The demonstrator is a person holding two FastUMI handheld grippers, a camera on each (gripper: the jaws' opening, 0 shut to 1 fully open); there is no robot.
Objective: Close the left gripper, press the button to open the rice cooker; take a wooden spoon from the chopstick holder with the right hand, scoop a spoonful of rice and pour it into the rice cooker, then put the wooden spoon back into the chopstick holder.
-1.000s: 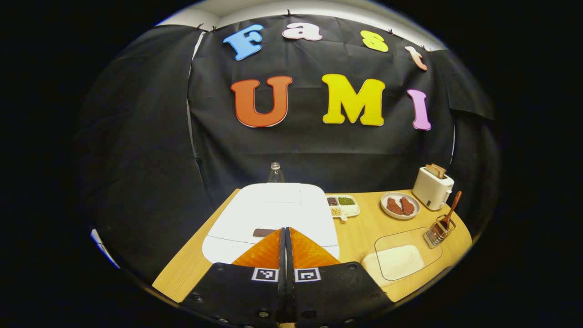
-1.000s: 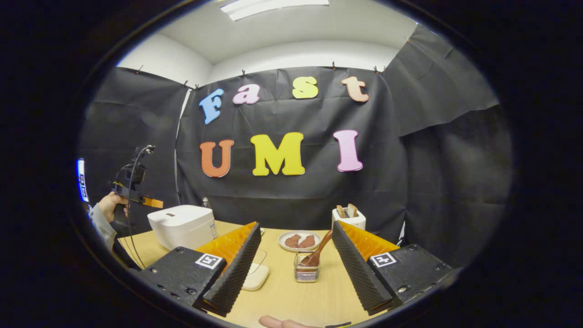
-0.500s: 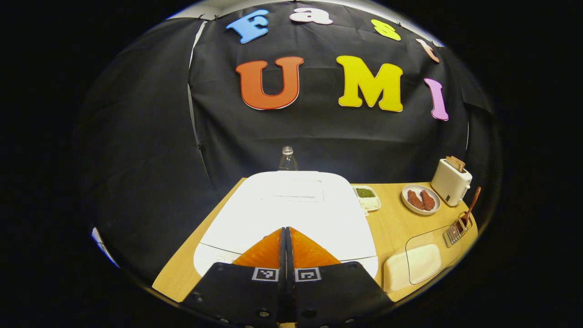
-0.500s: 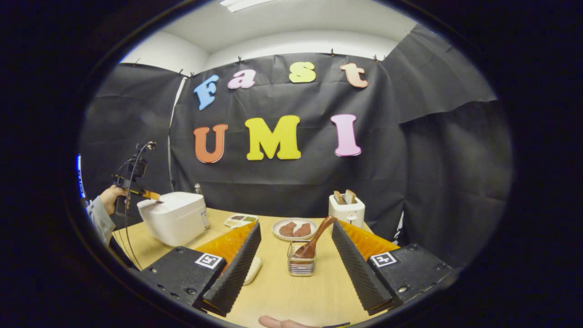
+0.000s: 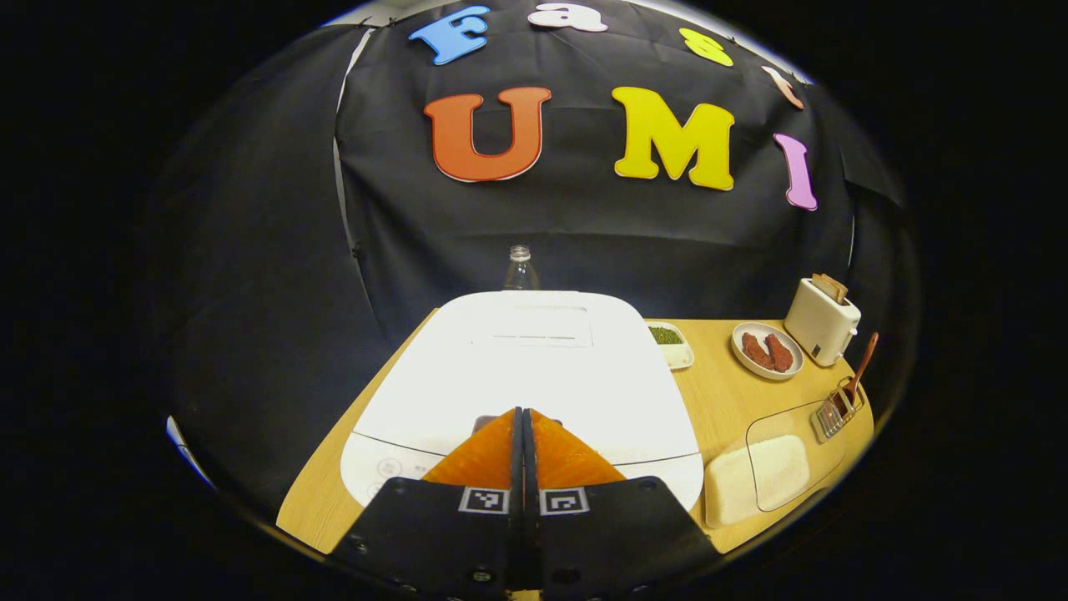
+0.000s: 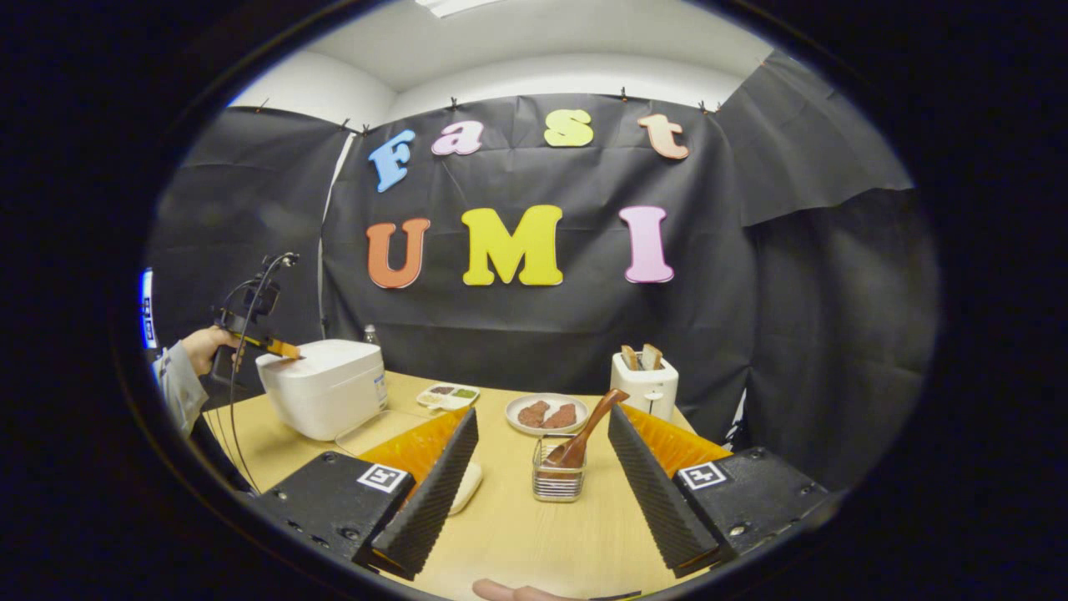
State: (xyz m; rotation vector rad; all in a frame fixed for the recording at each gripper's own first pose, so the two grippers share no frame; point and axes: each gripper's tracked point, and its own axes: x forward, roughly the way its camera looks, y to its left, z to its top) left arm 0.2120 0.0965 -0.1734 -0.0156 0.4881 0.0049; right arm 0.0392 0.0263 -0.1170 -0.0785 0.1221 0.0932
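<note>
wooden spoon (image 6: 584, 436) bowl-down in chopstick holder (image 6: 557, 480), handle tilted up-right

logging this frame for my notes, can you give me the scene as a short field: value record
left gripper: shut, tips at the dark button on the front of the lid
rice cooker: white, lid down
right gripper: open, empty, fingers either side of the holder, short of it
wooden spoon: standing tilted in the chopstick holder
rice container: clear lid, right of the cooker
other items: toaster, plate of meat, divided dish
</note>
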